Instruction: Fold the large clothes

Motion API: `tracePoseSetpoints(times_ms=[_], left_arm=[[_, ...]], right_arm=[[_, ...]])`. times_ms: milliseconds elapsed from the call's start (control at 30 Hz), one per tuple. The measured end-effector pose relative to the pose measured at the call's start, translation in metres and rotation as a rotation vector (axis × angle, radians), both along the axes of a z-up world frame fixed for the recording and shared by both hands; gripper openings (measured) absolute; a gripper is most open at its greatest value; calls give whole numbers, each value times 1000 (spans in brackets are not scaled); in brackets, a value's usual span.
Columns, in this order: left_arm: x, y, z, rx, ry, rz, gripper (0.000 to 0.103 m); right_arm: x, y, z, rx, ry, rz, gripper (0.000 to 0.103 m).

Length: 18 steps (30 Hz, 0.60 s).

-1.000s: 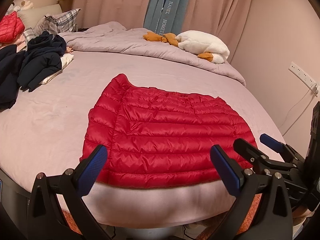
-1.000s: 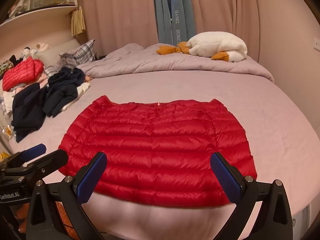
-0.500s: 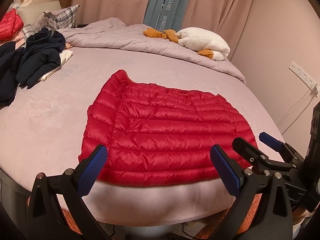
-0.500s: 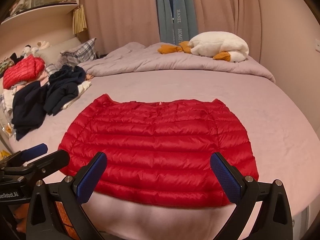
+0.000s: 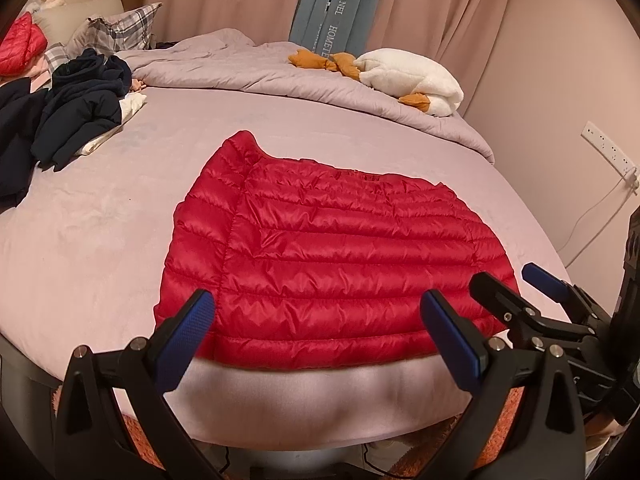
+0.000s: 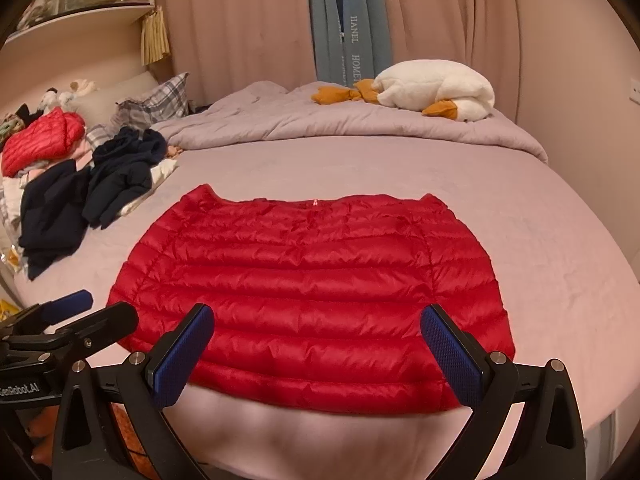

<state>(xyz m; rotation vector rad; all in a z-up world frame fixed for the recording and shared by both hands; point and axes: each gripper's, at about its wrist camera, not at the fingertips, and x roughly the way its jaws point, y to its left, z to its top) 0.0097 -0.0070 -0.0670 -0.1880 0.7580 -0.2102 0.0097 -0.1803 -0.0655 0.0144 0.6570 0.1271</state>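
Observation:
A red quilted puffer jacket lies flat, folded into a rough rectangle, near the front edge of the pink bed; it also shows in the right wrist view. My left gripper is open and empty, held just in front of the jacket's near hem. My right gripper is open and empty, also before the near hem. The right gripper shows at the right of the left wrist view, and the left gripper at the left of the right wrist view.
A pile of dark navy clothes and another red jacket lie at the bed's left. A bunched quilt and a white plush goose lie at the back. A wall socket with cable is at the right.
Both grippers have drifted slightly, so the jacket sits a little higher in both views. The jacket has not moved and both grippers stay open.

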Motion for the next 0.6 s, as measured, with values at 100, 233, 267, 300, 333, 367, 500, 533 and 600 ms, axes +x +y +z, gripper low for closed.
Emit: tracePoseSetpoints(times_ms=[100,233,267,300,333,367,500,533,600], left_arm=[[2,-1,-1,5,3,-1,103],[1,-2,-2,2,6,-1,103],[1,-2,-2,3,5,-1,103],[1,-2,-2,4,4,-1,103],[1,-1,-2,2,5,-3,103],[1,-1,-2,2,5,-4,103],[1,-1,-3,5,5,-9,103],[1,-1,-3,6,5,-9,103],[1,-1,-3,4,4,-8,103]], right_arm=[[0,0,-2,-3,6,-6,102],[0,0,-2,-7,8,-7,102],[0,0,-2,-6,6,-8,102],[0,0,-2,-6,7,-7,102],[0,0,-2,-6,6,-7,102],[0,-1,-2,-6,6,-7,102],[0,-1,-2,-5,5,-10,102],[0,-1,-2,-5,5,-12,102],[0,-1,-2,-6,6,-10,102]])
